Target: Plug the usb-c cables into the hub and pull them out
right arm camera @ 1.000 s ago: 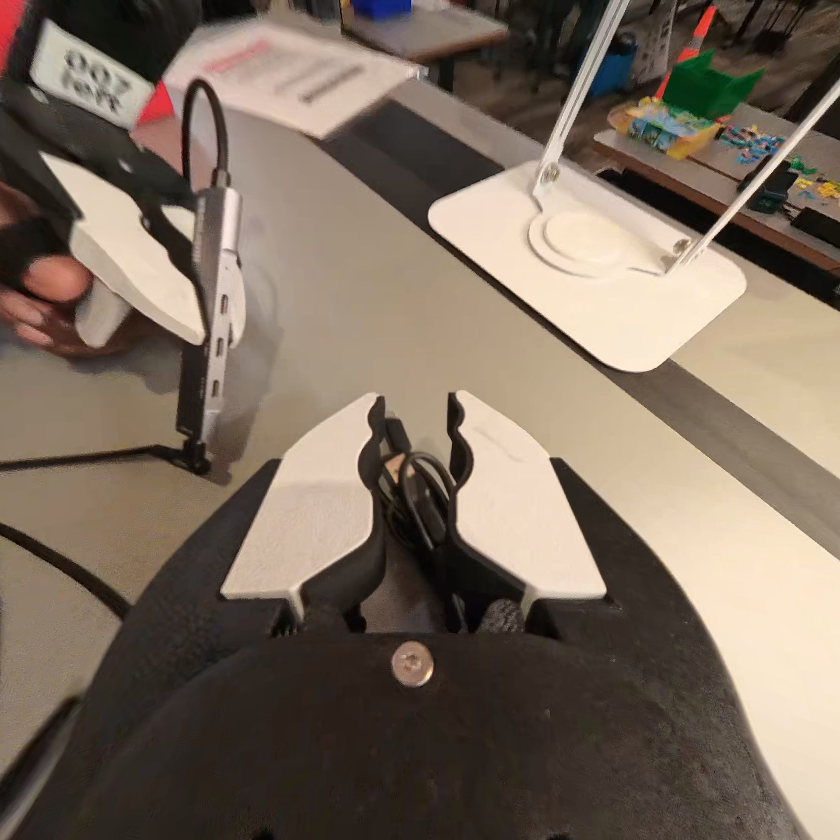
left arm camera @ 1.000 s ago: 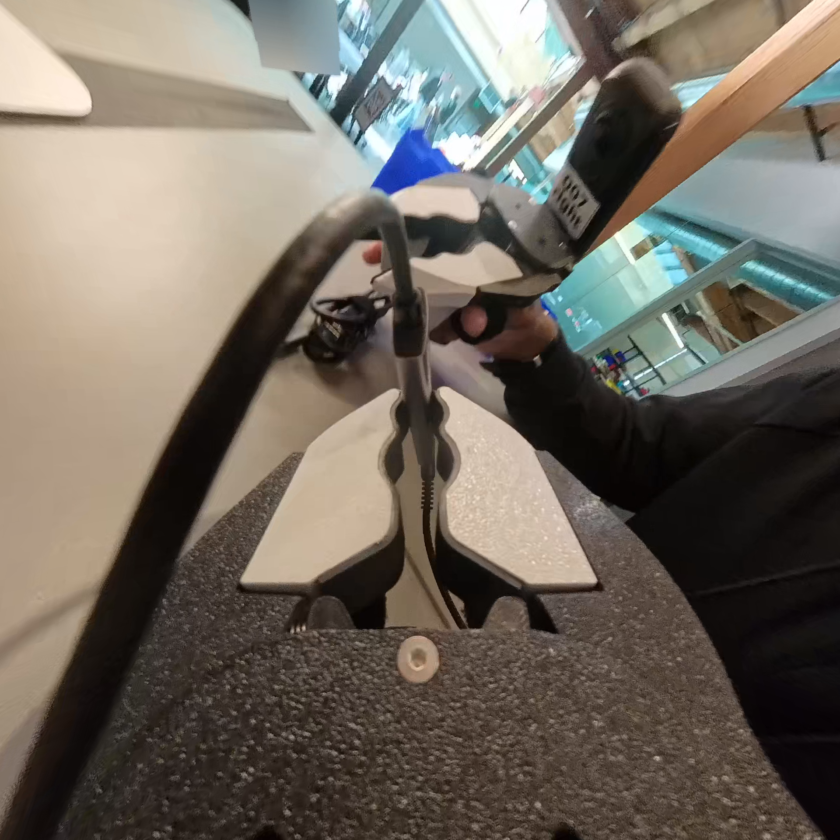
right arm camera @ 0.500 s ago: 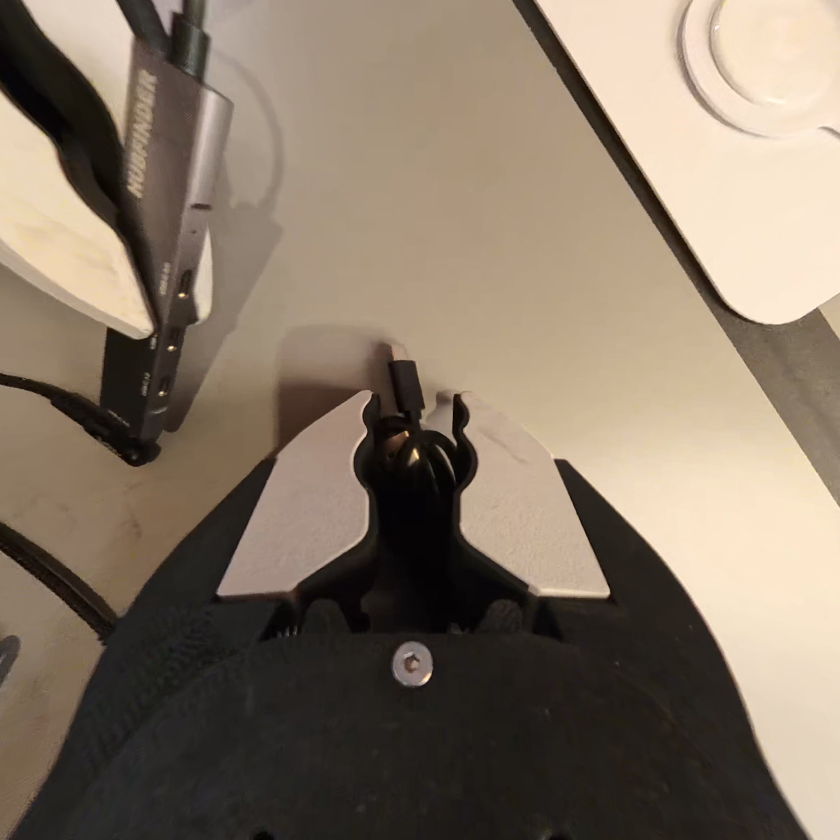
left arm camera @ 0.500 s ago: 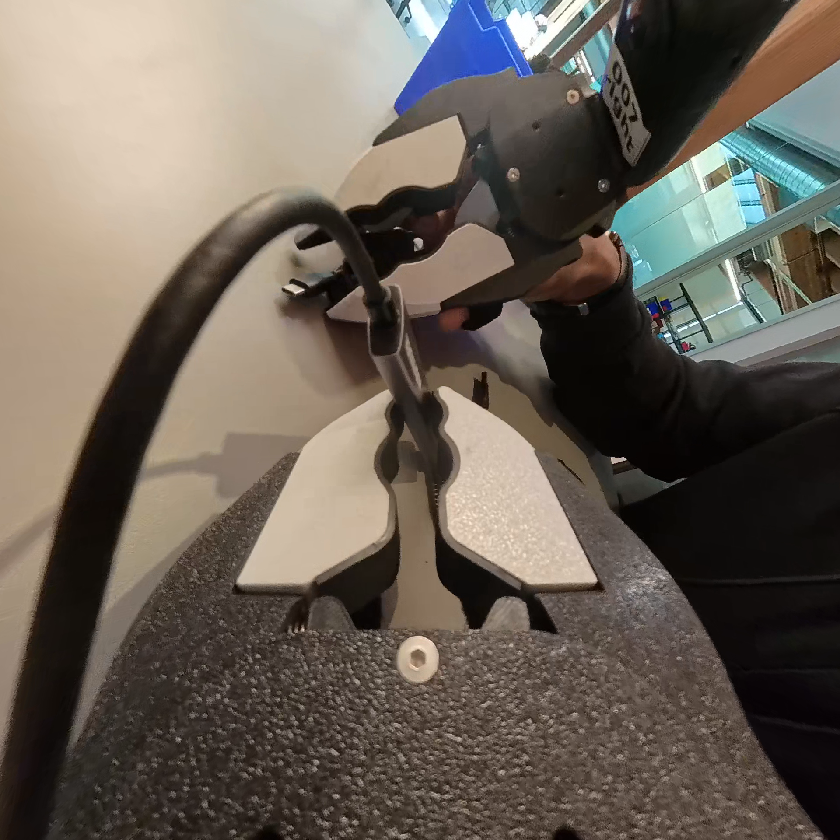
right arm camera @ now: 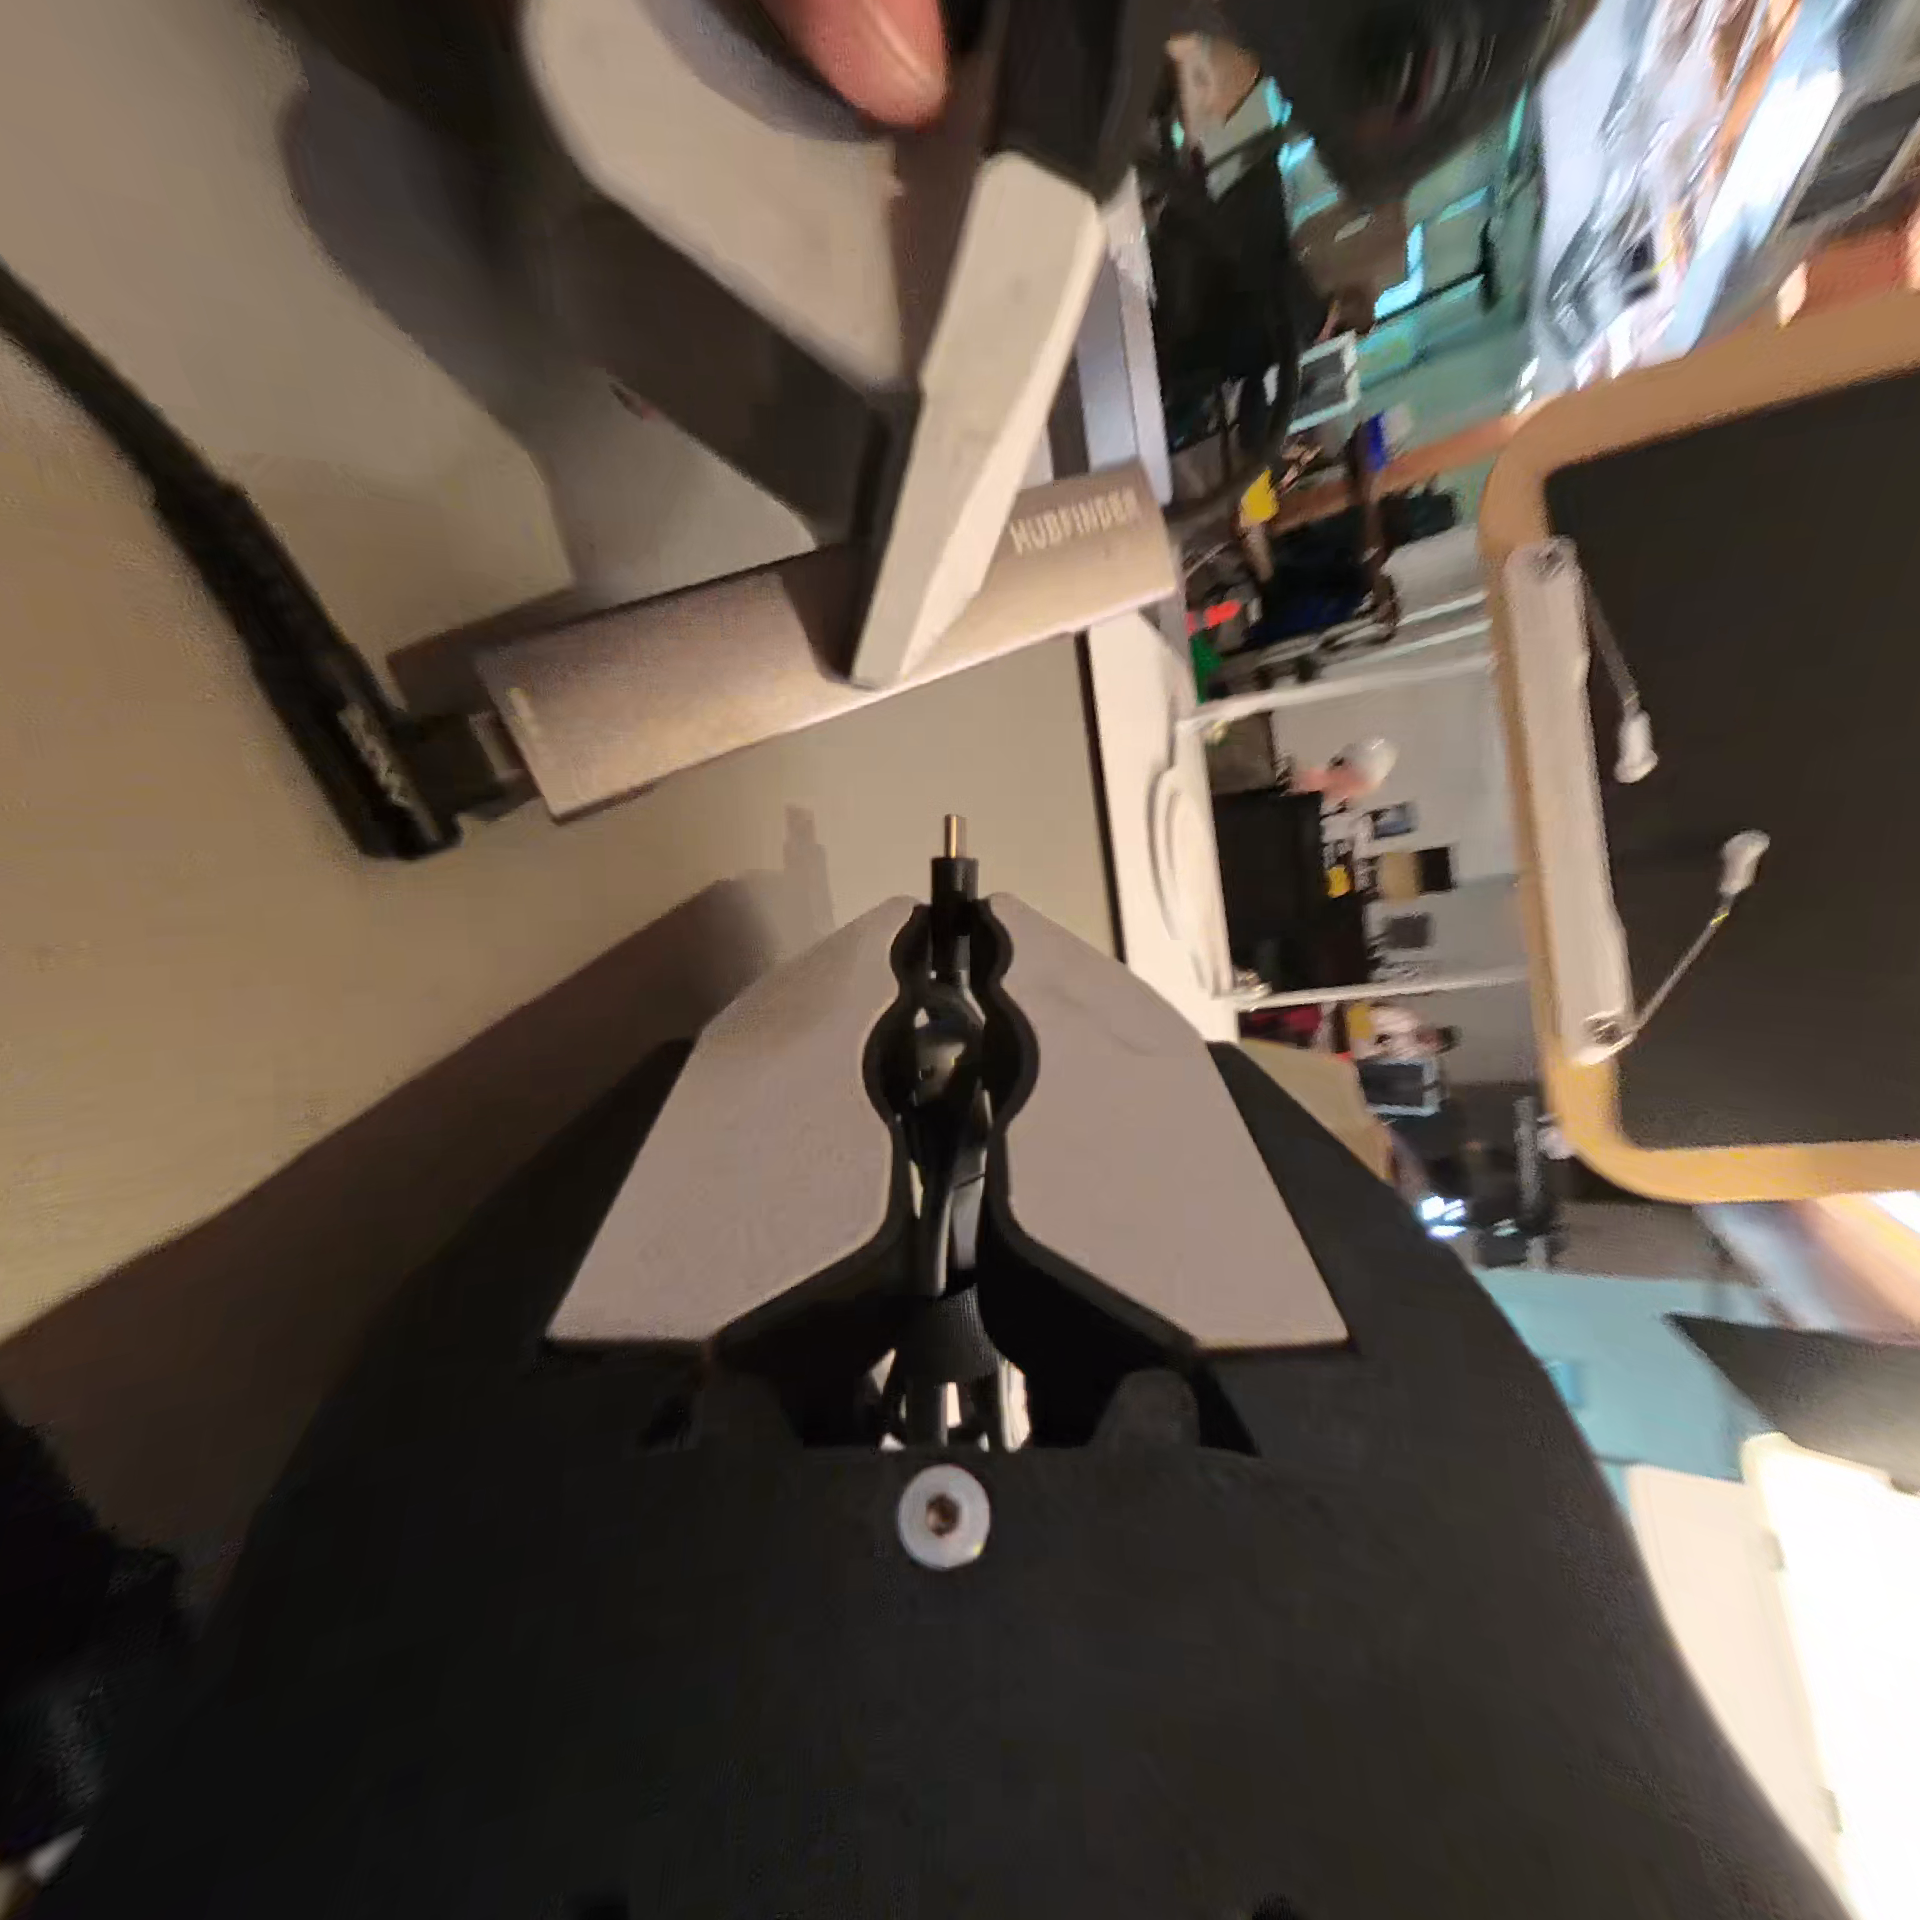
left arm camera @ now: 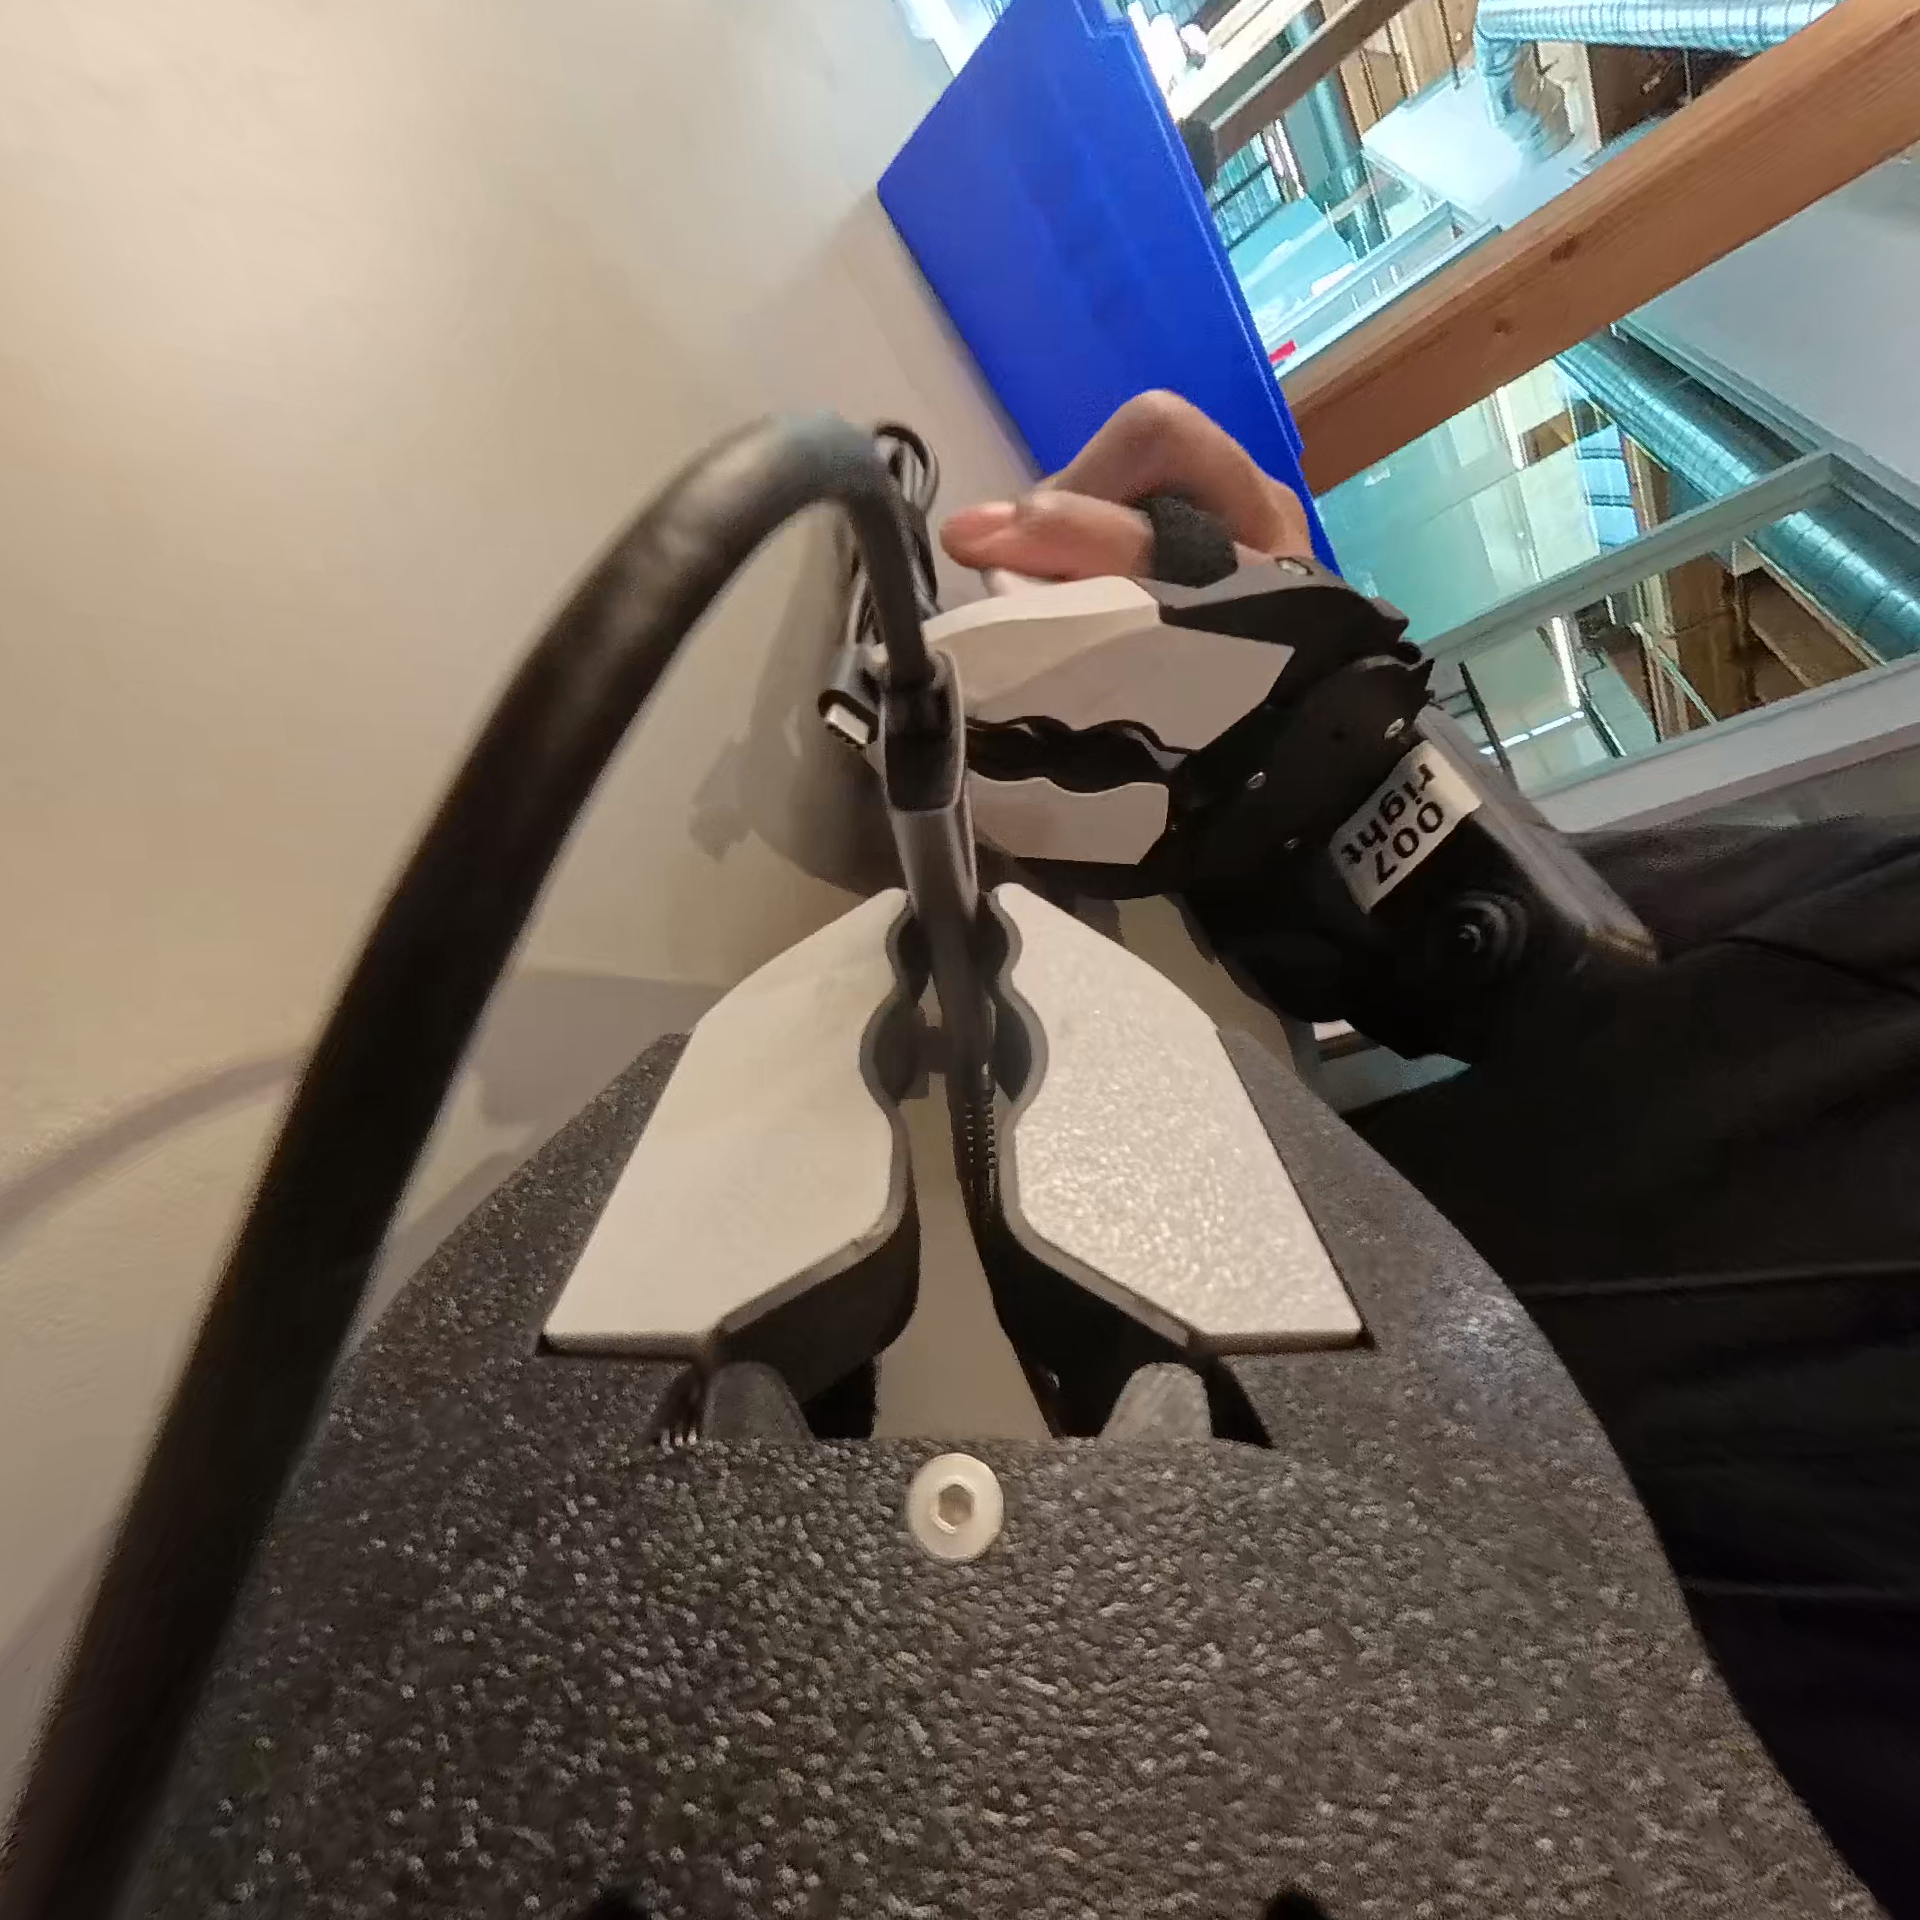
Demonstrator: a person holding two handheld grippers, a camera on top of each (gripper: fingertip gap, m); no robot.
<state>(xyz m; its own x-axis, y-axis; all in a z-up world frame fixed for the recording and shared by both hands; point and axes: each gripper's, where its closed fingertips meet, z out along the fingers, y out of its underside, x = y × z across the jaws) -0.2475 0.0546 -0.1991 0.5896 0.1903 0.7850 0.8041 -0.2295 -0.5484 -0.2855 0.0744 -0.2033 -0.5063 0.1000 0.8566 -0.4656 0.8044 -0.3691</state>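
L wrist view: left gripper (left arm camera: 951,935) clamped on hub (left arm camera: 935,821), thick cable (left arm camera: 436,935) arching left. R wrist view: right gripper (right arm camera: 951,914) pinching usb-c plug (right arm camera: 951,868), tip near hub, not in. Step: pre-insert; next needs lining plug w/ port.

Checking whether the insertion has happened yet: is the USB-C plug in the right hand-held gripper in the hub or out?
Out. The plug sticks forward from the right hand-held gripper, with bare table between its tip and the hub.

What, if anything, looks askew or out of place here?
Nothing looks damaged or spilled. The left claw grips the grey hub; the right claw holds the USB-C plug, short of the hub and not yet inserted.
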